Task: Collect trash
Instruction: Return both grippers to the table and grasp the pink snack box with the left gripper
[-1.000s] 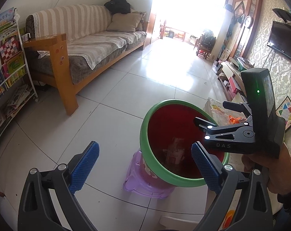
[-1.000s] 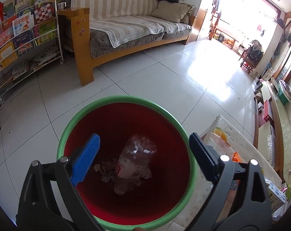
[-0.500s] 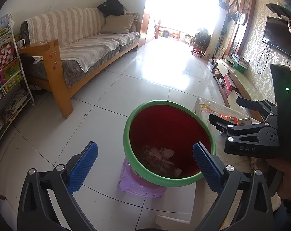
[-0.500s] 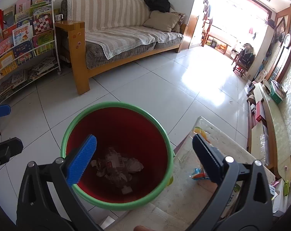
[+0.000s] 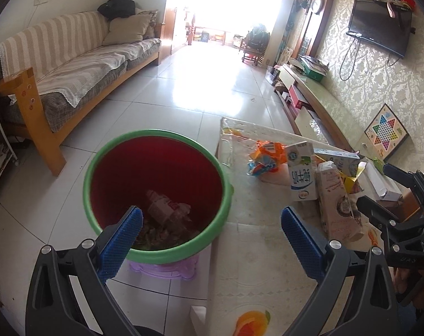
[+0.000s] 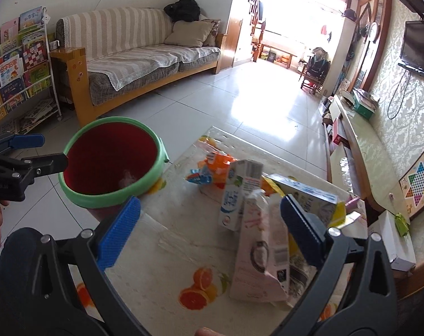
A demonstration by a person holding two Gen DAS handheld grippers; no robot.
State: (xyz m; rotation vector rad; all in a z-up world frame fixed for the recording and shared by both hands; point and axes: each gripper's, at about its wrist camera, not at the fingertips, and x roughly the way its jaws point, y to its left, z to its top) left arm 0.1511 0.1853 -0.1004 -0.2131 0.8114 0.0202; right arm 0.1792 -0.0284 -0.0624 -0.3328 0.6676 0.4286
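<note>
A red bin with a green rim (image 5: 86, 184) stands left of the table (image 5: 254, 266) and holds a crushed plastic bottle (image 5: 163, 207) on paper scraps. My left gripper (image 5: 212, 218) is open and empty over the bin's near right rim. On the table stand a white milk carton (image 6: 235, 198), a pale pink carton (image 6: 261, 254), a blue-and-white box (image 6: 304, 193) and an orange wrapper (image 6: 220, 165). My right gripper (image 6: 210, 207) is open and empty, low over the table, its right finger beside the pink carton. The bin (image 6: 111, 197) lies to its left.
The bin sits on a purple stool (image 5: 161, 268). A white box (image 6: 394, 240) lies at the table's right edge. A sofa (image 5: 72, 70) and a book rack (image 6: 18, 78) line the left wall; a low TV bench (image 5: 318, 98) runs along the right.
Both grippers have swung right, away from above the bin and towards the table. The bottle that stood in the bin now lies on the scraps.
</note>
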